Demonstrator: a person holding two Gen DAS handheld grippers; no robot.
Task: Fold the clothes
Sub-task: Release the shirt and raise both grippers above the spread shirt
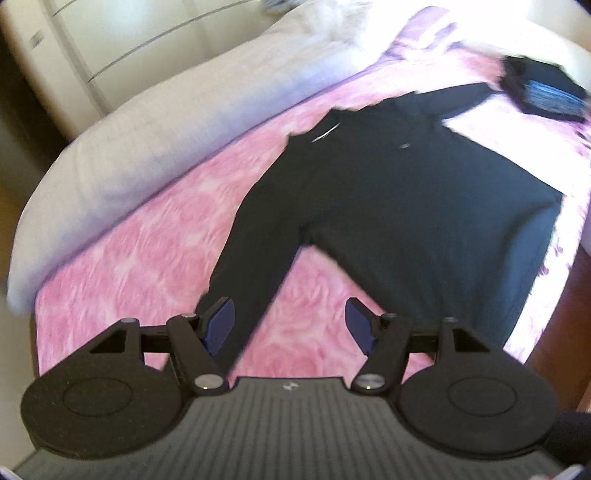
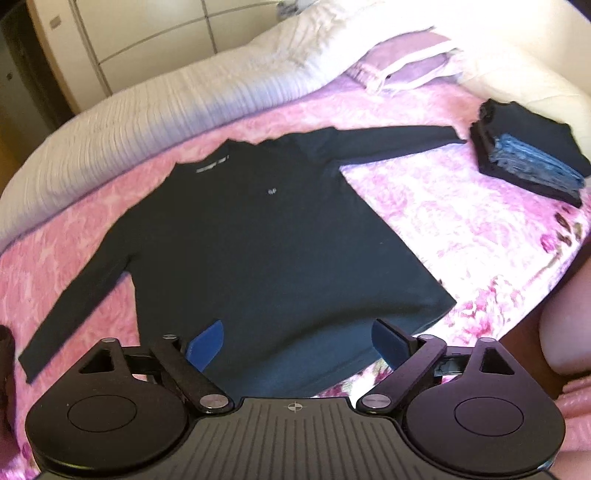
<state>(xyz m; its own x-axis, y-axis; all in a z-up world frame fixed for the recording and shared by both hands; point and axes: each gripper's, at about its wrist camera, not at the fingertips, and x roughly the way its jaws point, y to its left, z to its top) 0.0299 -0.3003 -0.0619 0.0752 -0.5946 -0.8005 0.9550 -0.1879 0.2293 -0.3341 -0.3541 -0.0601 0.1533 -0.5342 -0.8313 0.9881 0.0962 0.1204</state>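
Note:
A black long-sleeved shirt (image 2: 266, 236) lies flat, front up, on a pink flowered bedspread (image 2: 461, 221), both sleeves spread out. It also shows in the left wrist view (image 1: 406, 199). My left gripper (image 1: 290, 325) is open and empty, just above the end of the shirt's near sleeve (image 1: 236, 280). My right gripper (image 2: 297, 343) is open and empty, over the shirt's bottom hem (image 2: 295, 369).
A stack of folded dark and blue clothes (image 2: 528, 158) sits at the bed's far right, also in the left wrist view (image 1: 543, 92). White pillows (image 2: 155, 110) and a lilac pillow (image 2: 406, 62) line the head. A white wardrobe (image 2: 147, 33) stands behind.

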